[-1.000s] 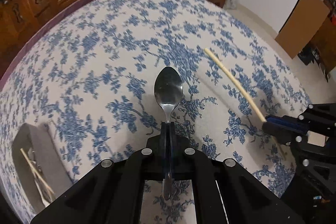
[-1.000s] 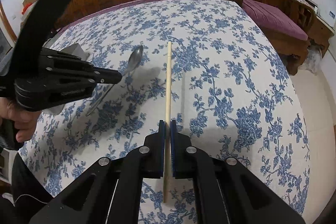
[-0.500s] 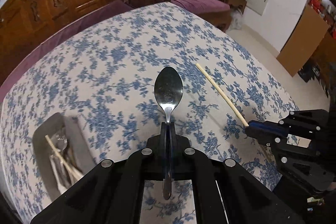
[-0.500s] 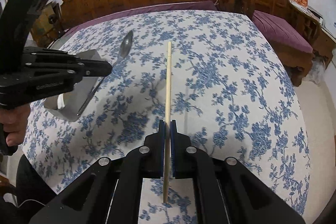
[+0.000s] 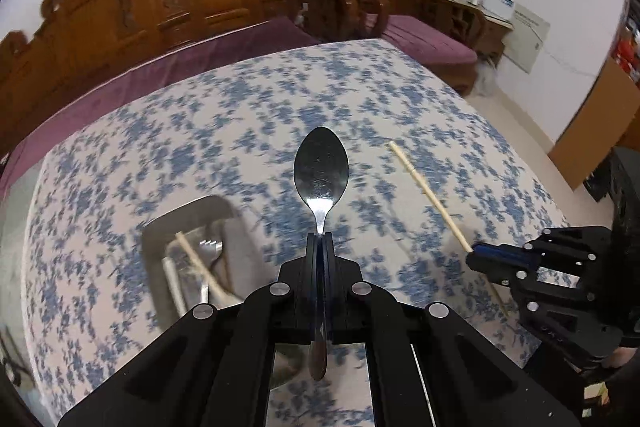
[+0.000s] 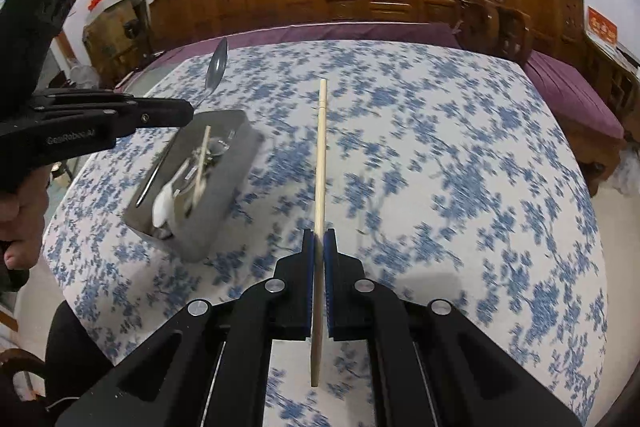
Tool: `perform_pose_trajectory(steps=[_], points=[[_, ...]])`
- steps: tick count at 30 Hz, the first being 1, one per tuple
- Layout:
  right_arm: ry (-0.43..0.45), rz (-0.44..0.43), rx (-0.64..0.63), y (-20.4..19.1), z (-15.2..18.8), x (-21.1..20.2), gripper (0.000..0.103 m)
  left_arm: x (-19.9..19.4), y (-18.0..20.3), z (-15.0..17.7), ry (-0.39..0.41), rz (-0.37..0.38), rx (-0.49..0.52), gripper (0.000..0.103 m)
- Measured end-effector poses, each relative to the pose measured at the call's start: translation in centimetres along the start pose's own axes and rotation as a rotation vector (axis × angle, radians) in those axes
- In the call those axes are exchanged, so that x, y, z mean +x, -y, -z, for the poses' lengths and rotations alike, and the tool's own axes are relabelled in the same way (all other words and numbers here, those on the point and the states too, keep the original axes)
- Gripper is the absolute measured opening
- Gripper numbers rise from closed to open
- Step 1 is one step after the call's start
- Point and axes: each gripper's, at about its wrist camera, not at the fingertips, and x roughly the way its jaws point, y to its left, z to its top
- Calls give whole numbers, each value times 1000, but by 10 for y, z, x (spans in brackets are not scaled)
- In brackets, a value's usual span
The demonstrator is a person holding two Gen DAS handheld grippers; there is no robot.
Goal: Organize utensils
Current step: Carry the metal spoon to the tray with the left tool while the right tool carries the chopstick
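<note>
Spoon [image 5: 321, 171] first, from the left wrist view: the left gripper [image 5: 319, 239] has its jaws clenched on the spoon's neck, bowl pointing ahead and held up over the table [image 5: 248, 95]. The metal tray [image 5: 160, 231] sits on the cloth down to the left, already holding a fork [image 5: 211, 255], a chopstick [image 5: 198, 263] and something white I cannot make out. Off to the right, the right gripper [image 5: 476, 253] grips a second chopstick [image 5: 424, 191] in the air. To land the spoon well, I would swing it left until it hangs above the tray, line it up with the tray's long side, lower it close, then let go so it does not bounce out.

From the right wrist view, the right gripper [image 6: 319, 241] is closed on its chopstick [image 6: 321, 155] towards the near end, leaving most of the length sticking forward. That long overhang could catch the tray [image 6: 236, 163] wall, so I would tip the far end down into the tray before releasing. The left gripper [image 6: 184, 115] holds the spoon [image 6: 216, 67] just beyond the tray.

The table wears a white cloth with blue flowers; carved wooden benches with purple cushions [image 6: 568, 87] stand around it against white walls.
</note>
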Motion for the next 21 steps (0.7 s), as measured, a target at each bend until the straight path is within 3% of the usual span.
perform_pose_trajectory(steps=[10,21], points=[[0,-49,-58,-45,-25,15,6,16,-58,26,-38,-44,-102,2],[-12,-98,-83,-79,-45,34,6,39,-95,51,-74,-69,-187,2]])
